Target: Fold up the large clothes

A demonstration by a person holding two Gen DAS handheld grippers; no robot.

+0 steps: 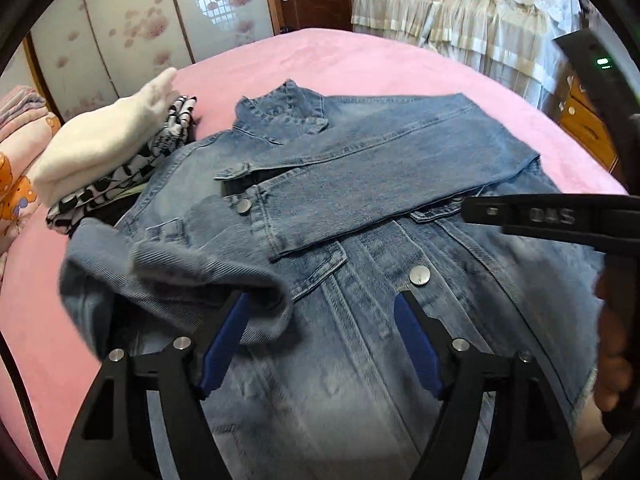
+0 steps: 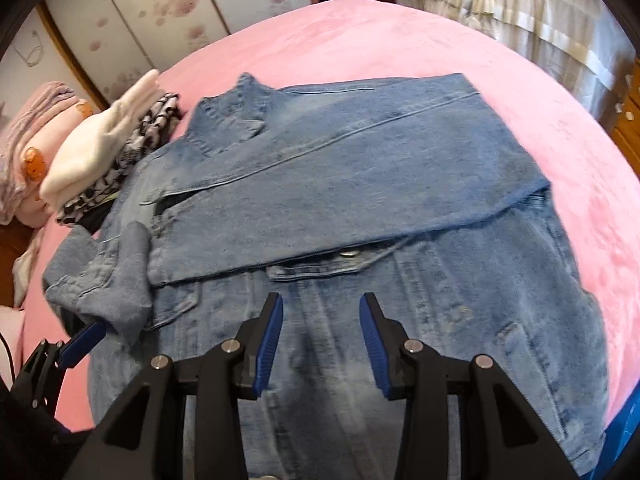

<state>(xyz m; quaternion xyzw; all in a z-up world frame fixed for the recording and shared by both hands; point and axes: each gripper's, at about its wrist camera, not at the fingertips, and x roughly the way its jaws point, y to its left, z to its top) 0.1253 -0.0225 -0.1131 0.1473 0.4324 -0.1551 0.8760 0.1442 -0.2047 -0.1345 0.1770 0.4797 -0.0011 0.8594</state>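
A blue denim jacket (image 1: 400, 340) (image 2: 440, 300) lies front up on the pink bed (image 1: 360, 60) (image 2: 400, 40), collar at the far side. One sleeve (image 1: 380, 168) (image 2: 340, 184) is folded flat across the chest. The other sleeve (image 1: 180, 272) (image 2: 104, 276) lies bunched at the left, its cuff draped over the tip of one finger of my left gripper (image 1: 323, 296), whose jaws stand wide apart over the jacket's front, open. My right gripper (image 2: 321, 298) hovers above the lower front, open, with nothing between its pads. A black finger (image 1: 520, 214) of the right gripper crosses the left wrist view at the right.
A stack of folded clothes, white (image 1: 100, 144) (image 2: 96, 148) on top of black-and-white patterned fabric (image 1: 120, 184), sits at the jacket's left shoulder. Pillows (image 1: 20, 160) lie further left. A wooden drawer unit (image 1: 580, 120) stands right of the bed. A person's hand (image 1: 612, 360) shows at the right edge.
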